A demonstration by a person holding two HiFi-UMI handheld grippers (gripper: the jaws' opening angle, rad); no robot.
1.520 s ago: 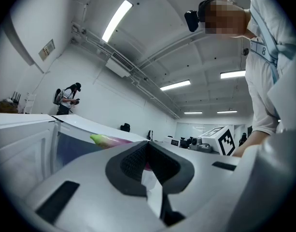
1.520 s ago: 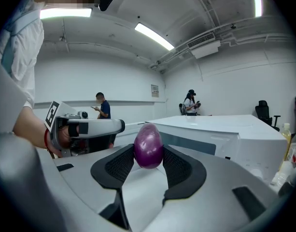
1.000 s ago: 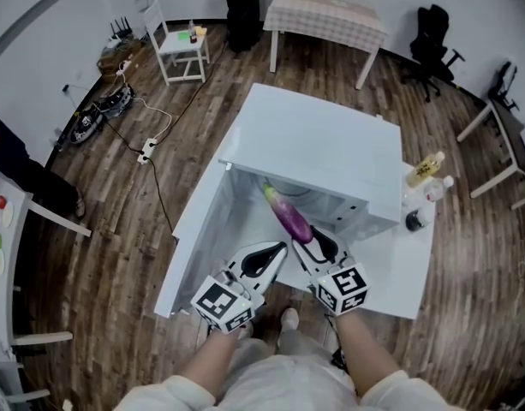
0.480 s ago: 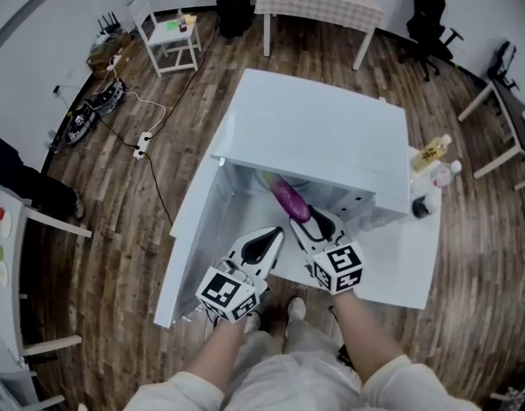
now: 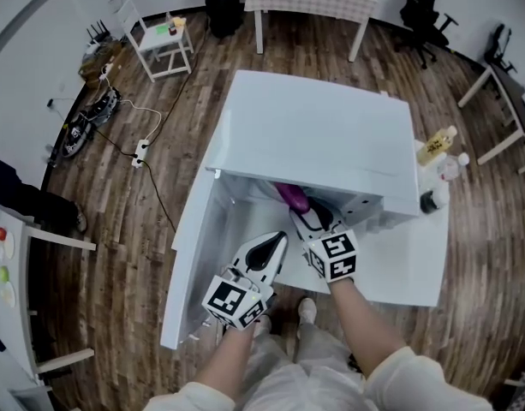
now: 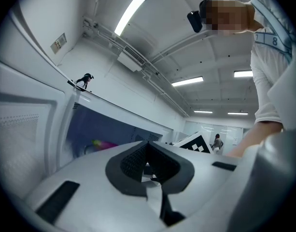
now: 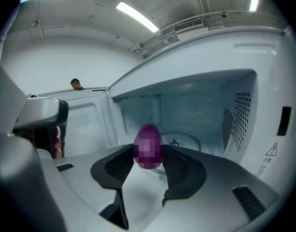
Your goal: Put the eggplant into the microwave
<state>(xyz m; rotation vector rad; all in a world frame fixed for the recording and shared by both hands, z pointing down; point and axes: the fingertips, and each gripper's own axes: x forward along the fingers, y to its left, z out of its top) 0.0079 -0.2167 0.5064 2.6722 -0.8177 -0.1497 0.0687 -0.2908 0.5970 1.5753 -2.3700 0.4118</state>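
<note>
The white box-shaped microwave has a smooth, matt casing. The purple elongated eggplant looks glossy. The brown plank floor is grained wood.

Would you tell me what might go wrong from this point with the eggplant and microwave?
1. The right gripper holds the eggplant by one end only, not yet resting on the turntable; released here, it may drop and roll.
2. The left gripper, shut and empty, sits close beside the right one near the open door and might bump either.
</note>
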